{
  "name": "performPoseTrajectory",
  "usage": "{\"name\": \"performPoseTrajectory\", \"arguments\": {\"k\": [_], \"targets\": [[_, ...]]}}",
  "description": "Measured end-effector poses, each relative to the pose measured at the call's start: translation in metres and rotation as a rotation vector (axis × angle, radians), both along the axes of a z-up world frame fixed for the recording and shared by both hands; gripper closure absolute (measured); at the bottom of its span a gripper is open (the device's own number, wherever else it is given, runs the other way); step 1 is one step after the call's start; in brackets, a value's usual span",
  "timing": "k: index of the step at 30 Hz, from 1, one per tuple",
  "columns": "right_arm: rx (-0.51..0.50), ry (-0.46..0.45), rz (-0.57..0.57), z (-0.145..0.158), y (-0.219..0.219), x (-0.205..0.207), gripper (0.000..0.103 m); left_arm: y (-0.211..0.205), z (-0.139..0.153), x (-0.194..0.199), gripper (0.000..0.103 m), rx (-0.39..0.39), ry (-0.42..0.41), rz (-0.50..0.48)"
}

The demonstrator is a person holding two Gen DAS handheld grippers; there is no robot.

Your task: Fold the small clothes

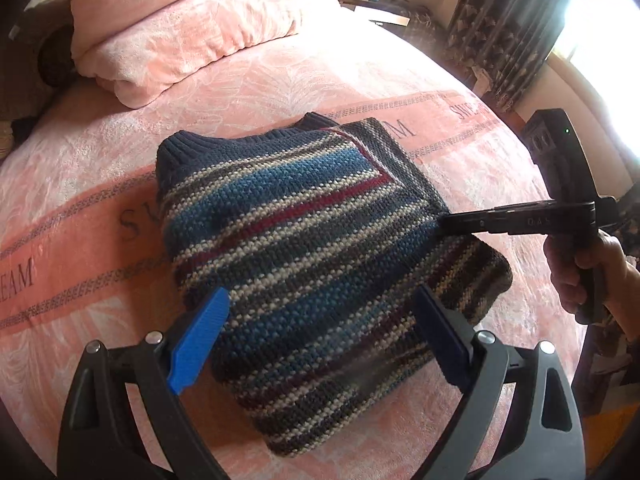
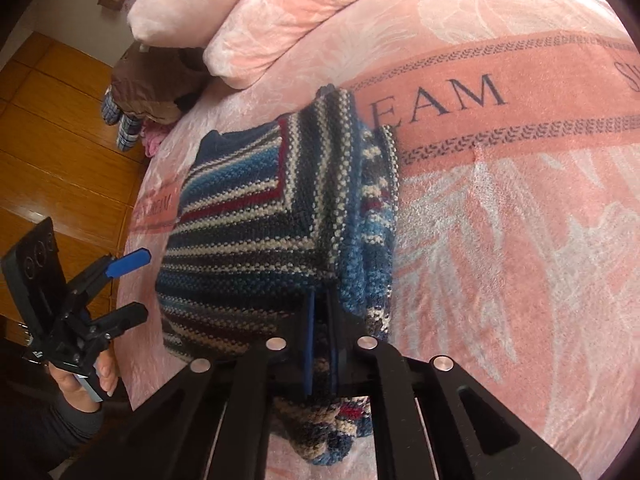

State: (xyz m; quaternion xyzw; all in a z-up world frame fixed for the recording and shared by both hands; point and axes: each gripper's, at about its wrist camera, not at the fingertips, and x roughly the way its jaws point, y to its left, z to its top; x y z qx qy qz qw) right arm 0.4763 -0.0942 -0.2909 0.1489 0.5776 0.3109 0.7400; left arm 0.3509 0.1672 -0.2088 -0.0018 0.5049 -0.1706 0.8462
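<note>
A striped knit sweater (image 1: 304,240) in blue, grey, white and dark red lies partly folded on the pink blanket (image 1: 280,92), navy collar at the far side. My left gripper (image 1: 320,332) hovers open over the sweater's near edge, one blue pad on either side, holding nothing. My right gripper (image 1: 444,226) comes in from the right, shut on the sweater's right edge. In the right wrist view, my right gripper (image 2: 320,320) pinches a fold of the sweater (image 2: 260,220) between nearly closed fingers. My left gripper (image 2: 136,286) stands open at the left, clear of the fabric.
Two pink pillows (image 1: 180,28) are stacked at the head of the bed. The bed's left edge drops to a wooden floor (image 2: 60,128) with checked slippers (image 2: 120,120) and a brown bundle (image 2: 156,88). Dark curtains (image 1: 504,28) and a bright window (image 1: 596,20) stand at the right.
</note>
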Motion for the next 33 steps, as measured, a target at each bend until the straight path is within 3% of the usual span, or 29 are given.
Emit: {"name": "performPoseTrajectory", "arguments": {"k": [2, 10, 13, 16, 18, 19, 23, 27, 30, 31, 32, 33], "targets": [[0.014, -0.018, 0.01, 0.013, 0.002, -0.012, 0.09, -0.005, 0.002, -0.009, 0.012, 0.003, -0.012, -0.011], [0.001, -0.053, -0.067, 0.022, -0.02, -0.033, 0.089, -0.016, 0.004, -0.038, 0.012, -0.022, 0.008, -0.043], [0.032, -0.054, -0.019, 0.022, -0.01, -0.045, 0.084, -0.014, -0.012, -0.042, 0.012, -0.091, 0.065, -0.061], [0.023, -0.013, 0.008, 0.004, 0.001, -0.05, 0.082, -0.012, -0.033, -0.044, 0.012, -0.175, 0.124, -0.08], [-0.026, 0.005, 0.007, -0.013, 0.001, -0.046, 0.088, -0.008, -0.049, -0.042, 0.012, -0.208, 0.169, -0.06], [-0.057, -0.004, 0.009, -0.02, -0.002, -0.044, 0.1, -0.006, -0.055, -0.041, 0.012, -0.226, 0.183, -0.056], [0.015, 0.055, -0.041, -0.038, -0.025, -0.038, 0.103, 0.005, -0.06, -0.045, 0.012, -0.316, 0.21, -0.044], [0.042, 0.072, -0.049, -0.028, -0.026, -0.039, 0.103, 0.028, -0.049, -0.052, 0.012, -0.473, 0.218, -0.018], [0.074, 0.041, -0.092, -0.009, -0.036, -0.046, 0.075, 0.066, -0.039, -0.054, 0.012, -0.596, 0.192, 0.068], [0.075, 0.041, -0.116, -0.007, -0.043, -0.048, 0.055, 0.08, -0.039, -0.055, 0.012, -0.631, 0.189, 0.105], [0.081, 0.051, -0.121, -0.009, -0.046, -0.051, 0.047, 0.092, -0.039, -0.056, 0.012, -0.656, 0.187, 0.139], [0.091, 0.068, -0.114, -0.013, -0.047, -0.053, 0.046, 0.103, -0.04, -0.056, 0.011, -0.665, 0.186, 0.166]]}}
